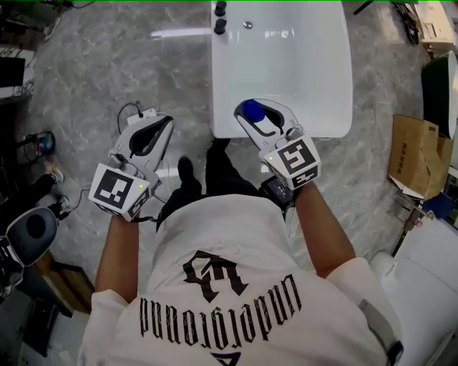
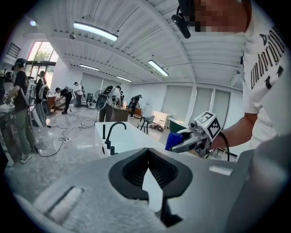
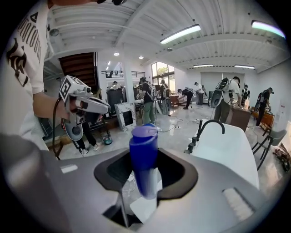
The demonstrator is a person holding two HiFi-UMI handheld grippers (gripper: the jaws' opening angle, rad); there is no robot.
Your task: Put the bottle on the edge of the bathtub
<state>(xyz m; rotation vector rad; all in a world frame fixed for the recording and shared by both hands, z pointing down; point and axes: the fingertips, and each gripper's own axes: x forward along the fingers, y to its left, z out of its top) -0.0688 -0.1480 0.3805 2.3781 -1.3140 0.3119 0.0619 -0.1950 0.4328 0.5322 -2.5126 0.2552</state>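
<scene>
On the left, the left tool (image 1: 159, 125) is clenched shut with nothing in it, its 2 jaws meeting at the tips, and it hangs over the grey floor (image 1: 93, 78) just beside the white bathtub (image 1: 315, 78). Right of that, the right tool (image 1: 263, 114) is grasping the blue bottle (image 1: 250, 109), which stands upright between the jaws over the near end of the bathtub, close to its left corner, though I can't tell if it touches the rim. The black tap (image 1: 220, 18) is at the far end, well apart from the bottle.
</scene>
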